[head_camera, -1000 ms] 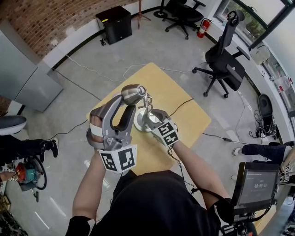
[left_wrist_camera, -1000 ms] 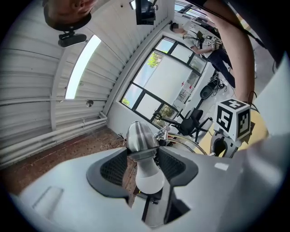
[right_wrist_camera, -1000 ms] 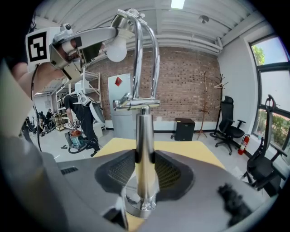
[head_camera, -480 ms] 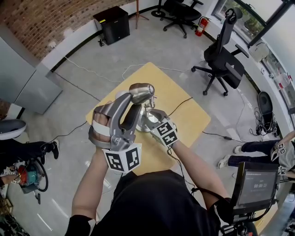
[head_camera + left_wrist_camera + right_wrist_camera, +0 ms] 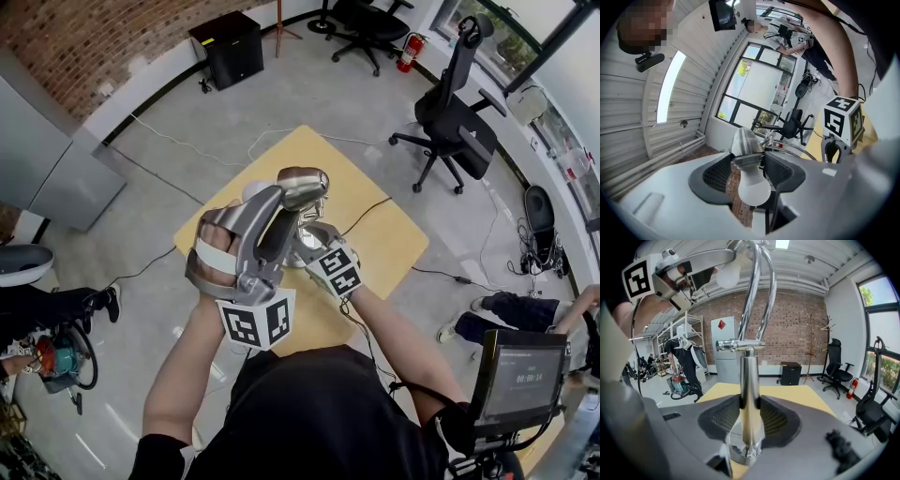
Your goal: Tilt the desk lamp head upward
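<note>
The chrome desk lamp stands on the yellow table (image 5: 375,225). My left gripper (image 5: 281,208) is shut on the rim of the lamp head (image 5: 302,185). In the left gripper view the chrome lamp head (image 5: 744,142) sits between the pads of the left gripper (image 5: 748,161), with the white bulb (image 5: 753,188) pointing toward the camera. My right gripper (image 5: 305,242) is shut on the upright lamp post (image 5: 750,394) just above the round base (image 5: 743,453). The post stands between the ribbed pads of the right gripper (image 5: 750,414). The lamp's curved arms (image 5: 759,291) rise to the head above.
The lamp cord (image 5: 370,211) runs across the table to the right. Black office chairs (image 5: 459,112) stand on the floor beyond the table, a black cabinet (image 5: 230,47) sits by the brick wall, and a monitor (image 5: 516,380) is at lower right.
My left gripper has carried the lamp head to the right in the head view and rolled with it. The right gripper and the lamp post have stayed put.
</note>
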Motion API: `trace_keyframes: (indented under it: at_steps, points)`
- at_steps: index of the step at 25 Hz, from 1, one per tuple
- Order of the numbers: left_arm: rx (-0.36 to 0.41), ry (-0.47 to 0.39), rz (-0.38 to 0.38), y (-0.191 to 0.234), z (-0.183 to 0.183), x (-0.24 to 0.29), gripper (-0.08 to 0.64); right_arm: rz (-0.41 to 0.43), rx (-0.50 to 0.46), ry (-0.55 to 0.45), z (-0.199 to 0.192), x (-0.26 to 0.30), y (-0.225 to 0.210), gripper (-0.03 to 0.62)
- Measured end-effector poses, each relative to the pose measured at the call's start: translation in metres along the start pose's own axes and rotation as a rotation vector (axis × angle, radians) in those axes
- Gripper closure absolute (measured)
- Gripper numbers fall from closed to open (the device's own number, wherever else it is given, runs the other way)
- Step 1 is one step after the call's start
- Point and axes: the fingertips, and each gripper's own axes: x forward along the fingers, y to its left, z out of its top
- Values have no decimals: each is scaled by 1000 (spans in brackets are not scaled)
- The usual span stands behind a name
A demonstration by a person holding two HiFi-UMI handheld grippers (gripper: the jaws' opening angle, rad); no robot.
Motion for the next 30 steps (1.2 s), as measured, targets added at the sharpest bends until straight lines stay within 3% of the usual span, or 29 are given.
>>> trace_keyframes:
  at_steps: [30]
  points:
    - [139, -73, -27, -15, 27, 19, 327, -3, -15, 13, -2, 5, 1, 456]
